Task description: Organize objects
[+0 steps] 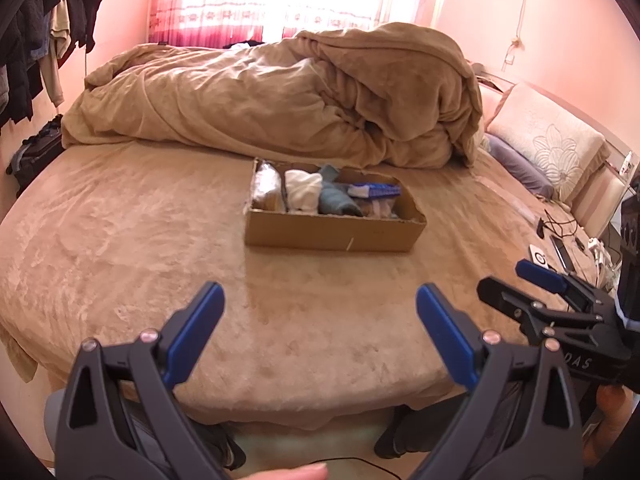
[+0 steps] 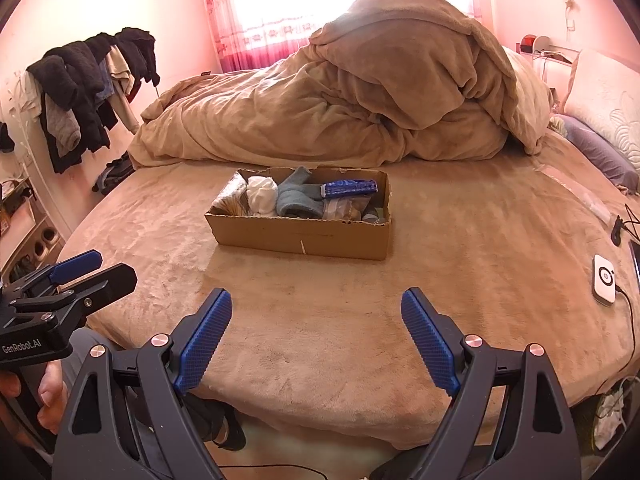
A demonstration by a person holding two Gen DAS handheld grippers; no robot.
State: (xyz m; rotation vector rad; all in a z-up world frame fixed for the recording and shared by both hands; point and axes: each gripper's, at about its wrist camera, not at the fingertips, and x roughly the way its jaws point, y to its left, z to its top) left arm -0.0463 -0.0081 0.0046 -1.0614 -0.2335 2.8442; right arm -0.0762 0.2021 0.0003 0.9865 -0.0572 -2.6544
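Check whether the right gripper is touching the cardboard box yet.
Apart. The right wrist view shows bare bed cover between the open right gripper and the cardboard box.

Both views bedward, box point(image 1: 334, 216) seemingly shared.

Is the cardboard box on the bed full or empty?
Nearly full. The cardboard box has no lid and holds a white cloth bundle, a blue-grey cloth and a blue packet side by side.

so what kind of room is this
Almost certainly a bedroom: a bed with a bunched-up blanket, a pillow at its head, and clothes hanging by the wall.
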